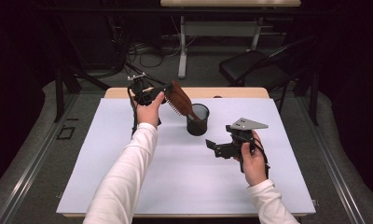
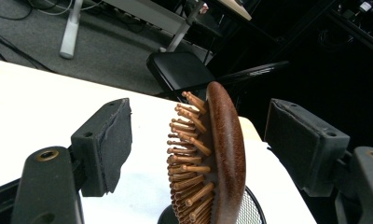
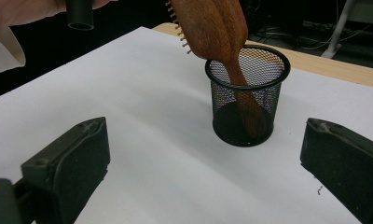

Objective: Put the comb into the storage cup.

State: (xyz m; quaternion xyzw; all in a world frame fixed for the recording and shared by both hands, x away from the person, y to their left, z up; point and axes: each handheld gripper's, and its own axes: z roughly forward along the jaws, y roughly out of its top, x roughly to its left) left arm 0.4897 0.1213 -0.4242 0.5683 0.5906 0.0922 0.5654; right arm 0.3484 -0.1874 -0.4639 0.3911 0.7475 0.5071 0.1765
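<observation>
Hairbrush (image 1: 179, 99) placement was the step you had in hand: the wooden brush stood handle-down in the black mesh cup (image 1: 197, 120), which sat on the white sheet a little toward the far edge of the table (image 1: 128, 186), near the middle of its width. The brush head leaned out over the cup's rim toward the far left corner, bristles facing left.

Your left gripper (image 2: 198, 149) was released at that point. In the left gripper view both pads stood clear of the brush head, with a gap on the bristle side and another on the smooth back, so nothing was clamped. With the brush leaning that far, you needed to back the jaws away along the line of the head, not sideways. A pad catching the bristles could have tipped the light cup over.

Your right gripper (image 1: 222, 148) waited near the right edge, low over the sheet, jaws wide apart and empty, pointing at the cup. It was well placed to steady the cup's wall if the brush had started to topple.
</observation>
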